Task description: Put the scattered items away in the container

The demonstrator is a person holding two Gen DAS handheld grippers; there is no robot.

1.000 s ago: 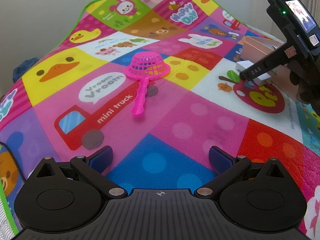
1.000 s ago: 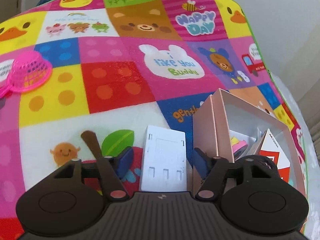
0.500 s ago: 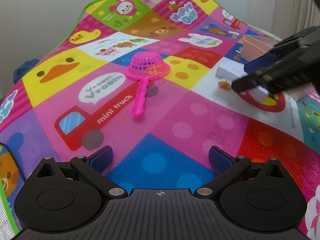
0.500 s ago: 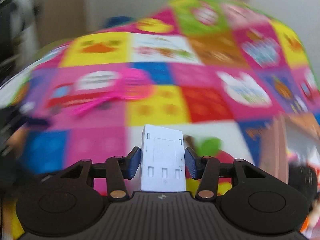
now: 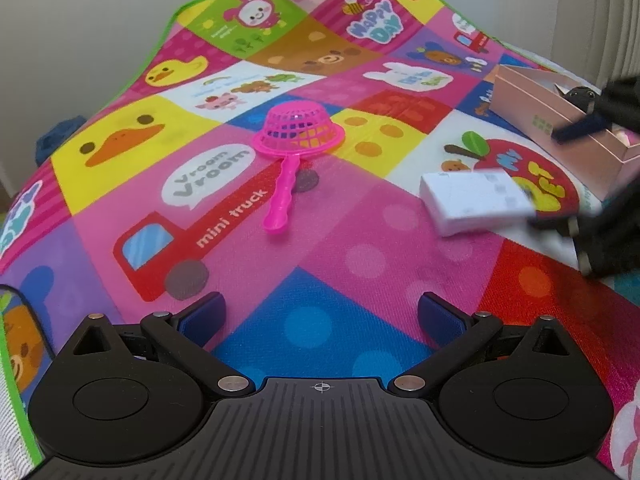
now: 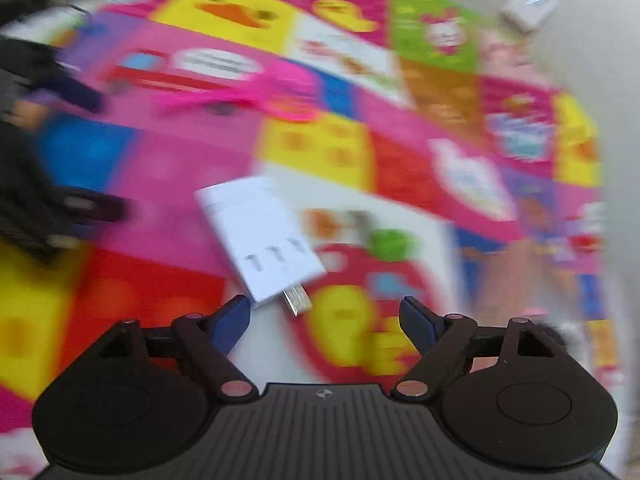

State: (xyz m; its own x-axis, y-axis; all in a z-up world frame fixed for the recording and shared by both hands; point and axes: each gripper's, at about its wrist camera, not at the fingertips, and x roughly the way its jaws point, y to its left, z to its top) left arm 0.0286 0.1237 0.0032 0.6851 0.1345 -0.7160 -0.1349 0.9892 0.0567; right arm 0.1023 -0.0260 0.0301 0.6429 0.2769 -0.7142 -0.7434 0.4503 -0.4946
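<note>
A white plug adapter (image 5: 476, 200) lies on the colourful play mat, by the red apple picture; in the blurred right wrist view the adapter (image 6: 260, 236) sits just ahead of my right gripper (image 6: 326, 320), which is open and empty. The right gripper also shows at the right edge of the left wrist view (image 5: 592, 168), blurred. A pink toy strainer (image 5: 298, 136) lies upside down mid-mat. The pink cardboard box (image 5: 560, 120) stands at the right with items inside. My left gripper (image 5: 320, 316) is open and empty, low over the blue square.
The play mat (image 5: 360, 256) covers the floor, with a green border (image 5: 160, 40) at the far left. A pale wall runs behind it. A dark blue object (image 5: 56, 136) lies off the mat at left.
My right gripper held the white adapter half a second ago; now its jaws are open and the adapter lies tilted on the mat. The right gripper swung left. The left gripper stayed still.
</note>
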